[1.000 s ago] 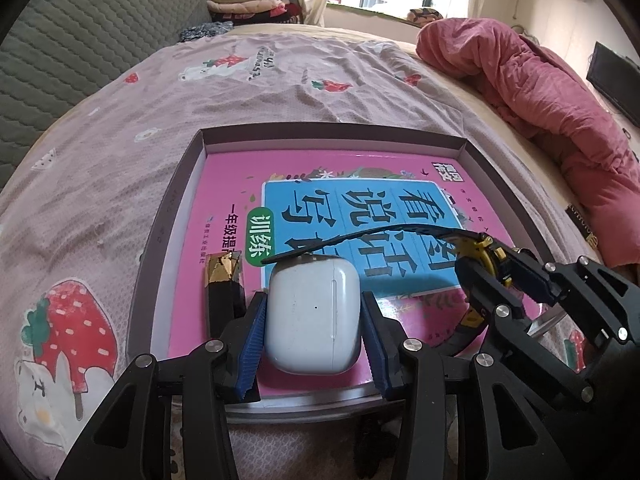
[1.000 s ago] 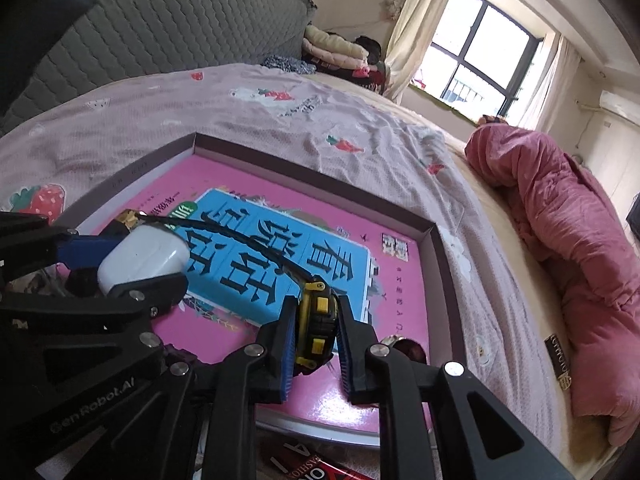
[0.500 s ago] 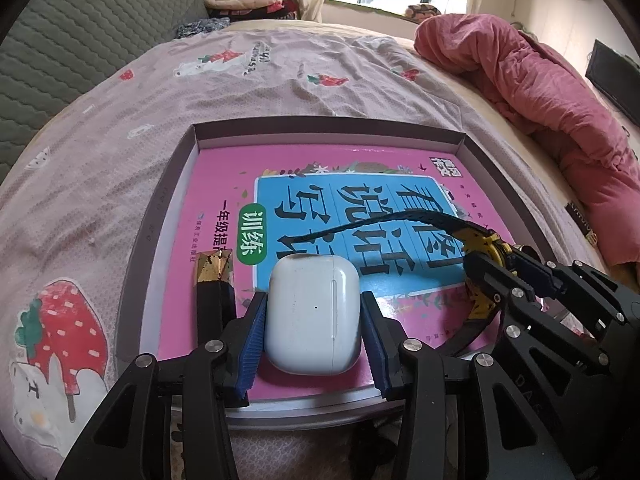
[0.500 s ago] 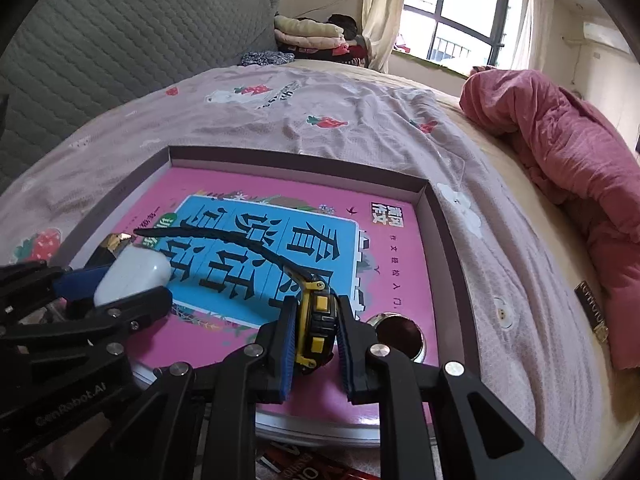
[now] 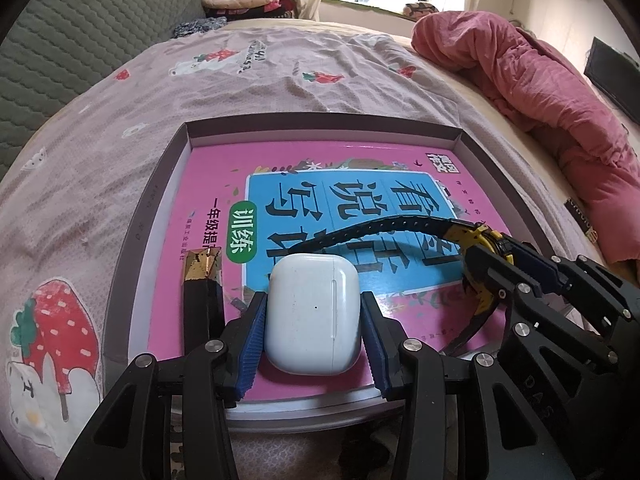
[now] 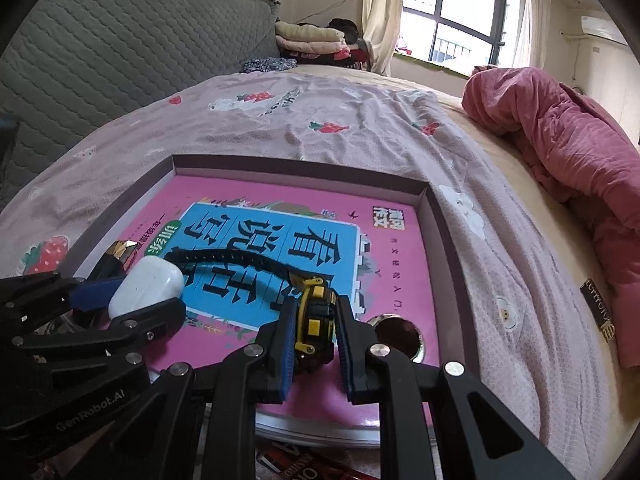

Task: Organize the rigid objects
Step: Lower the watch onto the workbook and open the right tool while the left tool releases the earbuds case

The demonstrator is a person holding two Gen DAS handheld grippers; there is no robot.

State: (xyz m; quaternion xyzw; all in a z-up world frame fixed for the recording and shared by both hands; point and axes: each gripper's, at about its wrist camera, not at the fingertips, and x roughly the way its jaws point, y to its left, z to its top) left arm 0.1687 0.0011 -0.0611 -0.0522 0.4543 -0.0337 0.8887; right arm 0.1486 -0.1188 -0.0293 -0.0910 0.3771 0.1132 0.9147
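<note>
Pinkish-mauve bedding with a fine waffle weave and printed strawberries covers the bed, with one rumpled rose-coloured quilt heaped along its far side and a grey quilted headboard behind. On the bedding lies one shallow rectangular box lid with thin cardboard walls, and inside it one glossy magenta book with a blue title panel lies flat.

Two hand-held grippers are at work, both black with ribbed blue pads. The left hand-held gripper is clamped on one white earbud case, a smooth, rounded plastic shape, held over the near edge of the book. The right hand-held gripper is closed tight on one black-and-yellow watch, gripped by its chunky body over the book's lower middle; its single visible ridged rubber strap arcs away toward the earbud case.

One slim, dark, square-sectioned stick with a faceted gold cap lies in the lid beside the left pad. One round, dark disc with a shiny metal rim rests on the book just right of the watch.
</note>
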